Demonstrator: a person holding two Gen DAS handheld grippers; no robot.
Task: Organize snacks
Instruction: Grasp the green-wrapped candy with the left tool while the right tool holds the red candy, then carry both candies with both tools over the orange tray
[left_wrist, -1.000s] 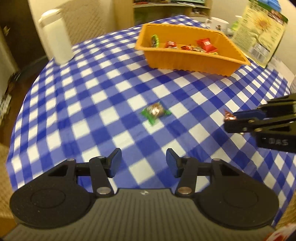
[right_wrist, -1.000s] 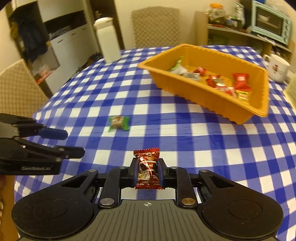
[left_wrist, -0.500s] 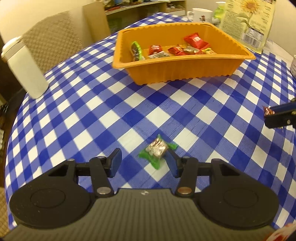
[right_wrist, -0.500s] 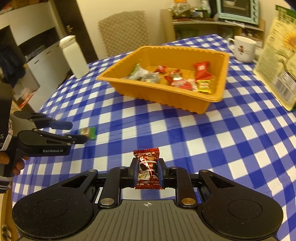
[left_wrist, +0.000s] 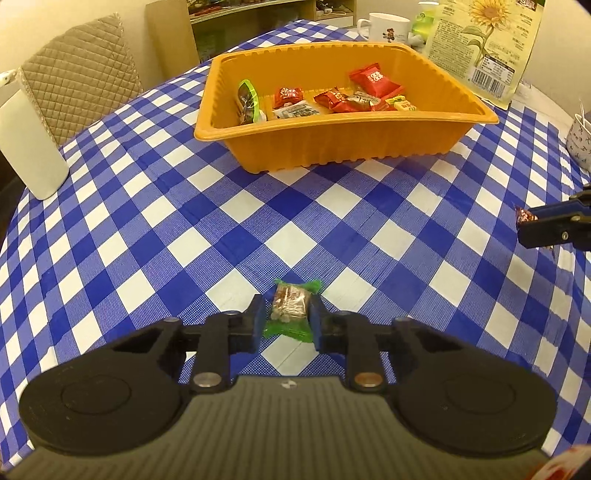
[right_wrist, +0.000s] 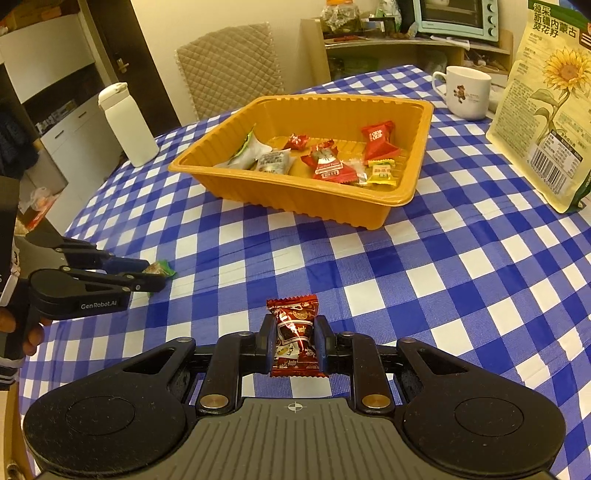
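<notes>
Left gripper (left_wrist: 287, 320): jaws have just been closing, pinching green-wrapped candy (left_wrist: 291, 308) on the tablecloth (left_wrist: 147, 221).
Right gripper (right_wrist: 294, 347): clamped on red-wrapped candy (right_wrist: 295, 332).

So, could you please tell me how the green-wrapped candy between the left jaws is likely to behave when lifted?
The green-wrapped candy looks small, so probably light. Its crinkly wrapper ends likely flop, and the glossy film may slip.

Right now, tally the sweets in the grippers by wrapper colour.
Green: 1, the green sweet, in the left gripper, whose jaws have just been closing on it.
Red: 1, the red sweet, in the right gripper.
Total: 2
</notes>
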